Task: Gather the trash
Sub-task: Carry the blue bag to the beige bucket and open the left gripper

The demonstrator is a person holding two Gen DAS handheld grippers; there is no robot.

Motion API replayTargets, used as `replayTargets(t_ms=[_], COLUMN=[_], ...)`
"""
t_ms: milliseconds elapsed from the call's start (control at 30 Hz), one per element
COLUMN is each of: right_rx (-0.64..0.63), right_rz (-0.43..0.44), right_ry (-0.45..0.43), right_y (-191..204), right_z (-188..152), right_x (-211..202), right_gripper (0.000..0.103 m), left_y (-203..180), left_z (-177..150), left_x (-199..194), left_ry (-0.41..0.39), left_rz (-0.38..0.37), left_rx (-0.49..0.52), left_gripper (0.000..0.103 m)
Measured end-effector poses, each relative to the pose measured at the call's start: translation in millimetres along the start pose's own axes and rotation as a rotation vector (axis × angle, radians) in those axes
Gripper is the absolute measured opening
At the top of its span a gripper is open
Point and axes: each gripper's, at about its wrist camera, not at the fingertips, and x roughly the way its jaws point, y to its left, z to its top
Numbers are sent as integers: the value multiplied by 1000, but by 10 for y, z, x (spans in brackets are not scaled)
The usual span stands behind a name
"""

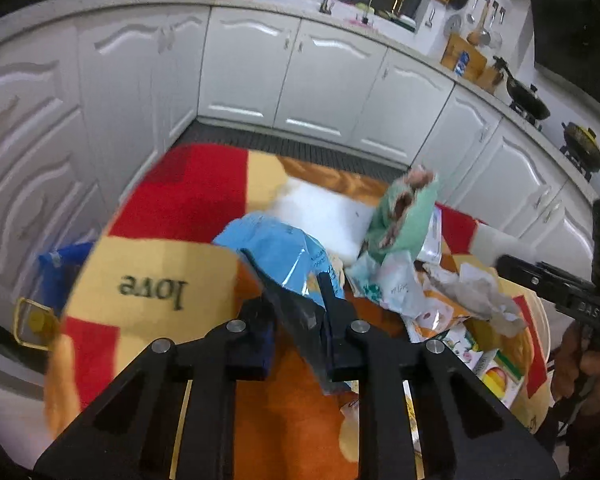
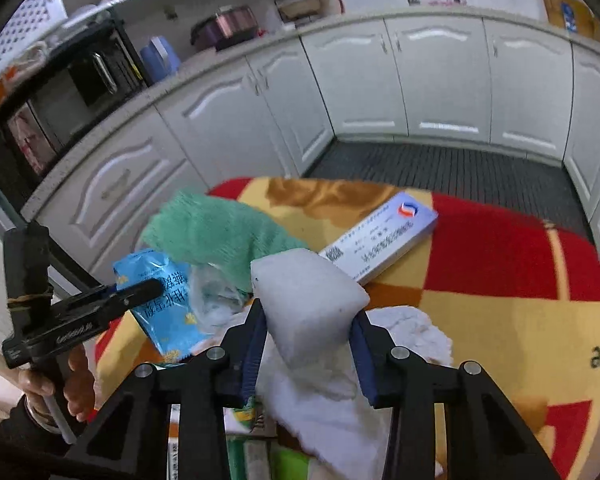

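Observation:
My left gripper [image 1: 290,276] is shut on a light blue plastic wrapper [image 1: 280,248], held above the blanket; it also shows in the right wrist view [image 2: 164,300]. My right gripper [image 2: 308,312] is shut on a white foam-like wad [image 2: 308,300], lifted over the trash pile. A green cloth [image 1: 404,216] [image 2: 220,232] lies crumpled by the wrapper. Crumpled paper and printed packets [image 1: 452,300] form a pile to the right in the left wrist view. A flat white box [image 2: 380,240] lies on the blanket beyond the wad.
A red, yellow and orange blanket [image 1: 180,208] [image 2: 500,264] covers the surface. White kitchen cabinets [image 1: 300,72] ring the scene, with a dark floor mat [image 2: 440,168] between. A blue bag [image 1: 56,268] sits at the blanket's left edge. A stove with pans [image 1: 540,108] is far right.

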Motion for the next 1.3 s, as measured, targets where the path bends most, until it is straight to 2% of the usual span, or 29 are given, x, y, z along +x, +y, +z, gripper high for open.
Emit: replayTargets(t_ms=[167, 300, 467, 567, 700, 867, 1000, 1167, 1233, 1267, 1300], right_rx=[11, 4, 28, 48, 109, 216, 283, 363, 392, 408, 427], right_rz=[29, 21, 12, -40, -147, -330, -442, -508, -534, -546, -560], right_ry=[-35, -66, -75, -89, -88, -71, -35, 10, 16, 15, 14], right_y=[37, 42, -101, -265, -645, -1285, -1709, -2129, -2262, -2316, -2379], right_z=[-11, -72, -187, -282, -468, -789, -1048, -1305, -1358, -1367, -1381], right_x=[-249, -459, -737, -934, -1237, -1621, -1779, -1794, -1815, -1823, -1835], right_gripper=[38, 38, 39, 40, 40, 42, 42, 43, 50, 52, 52], left_y=[35, -67, -525, -885, -1499, -2342, -2941, -3501, -3607, -3661, -3689], left_z=[35, 66, 113, 132, 127, 60, 27, -72, -146, -181, -211], left_x=[-252, -570, -850, -866, -733, -451, -149, 260, 440, 536, 629], left_ry=[-7, -54, -77, -55, 12, 87, 148, 175, 186, 191, 209], left_rz=[6, -18, -79, -145, -252, -339, -393, -371, -360, -368, -388], left_rx=[-23, -15, 77, 132, 212, 311, 342, 368, 351, 352, 344], left_gripper=[13, 13, 13, 13, 13, 13, 13, 14, 15, 21, 32])
